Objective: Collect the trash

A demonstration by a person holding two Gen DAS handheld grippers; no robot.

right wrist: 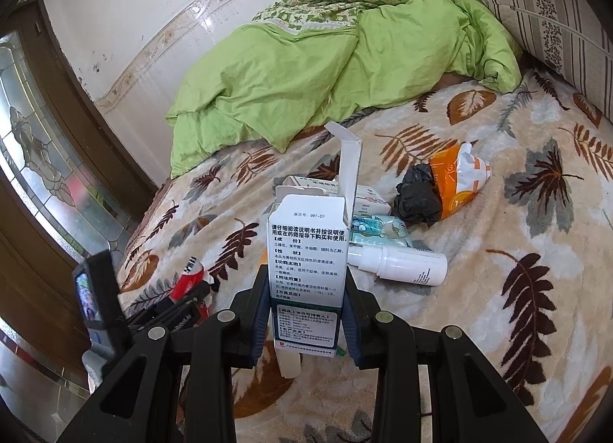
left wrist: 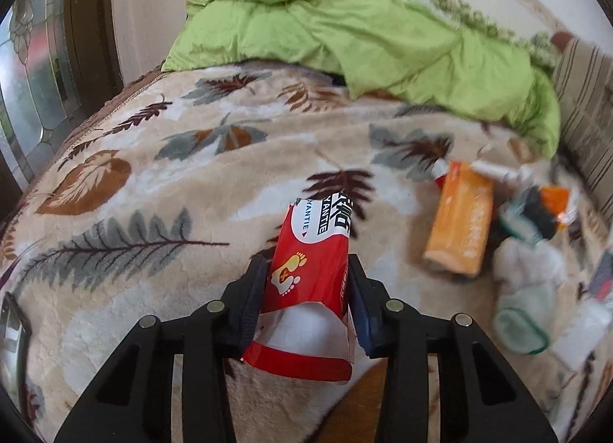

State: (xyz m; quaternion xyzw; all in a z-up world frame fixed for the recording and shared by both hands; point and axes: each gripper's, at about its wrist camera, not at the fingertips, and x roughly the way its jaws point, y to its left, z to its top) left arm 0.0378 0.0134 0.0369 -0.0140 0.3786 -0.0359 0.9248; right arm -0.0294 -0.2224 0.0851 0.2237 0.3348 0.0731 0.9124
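Left wrist view: left hand-held gripper (left wrist: 308, 289) squeezing a red box (left wrist: 312, 270) between its fingers, above the bed (left wrist: 153, 182). Right hand-held gripper (right wrist: 306, 303) squeezing a white box (right wrist: 306, 251), flap up; white bottle (right wrist: 402, 264) just beyond, right.

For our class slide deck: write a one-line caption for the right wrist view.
Right gripper clamps an opened white medicine box above a leaf-patterned blanket strewn with trash.
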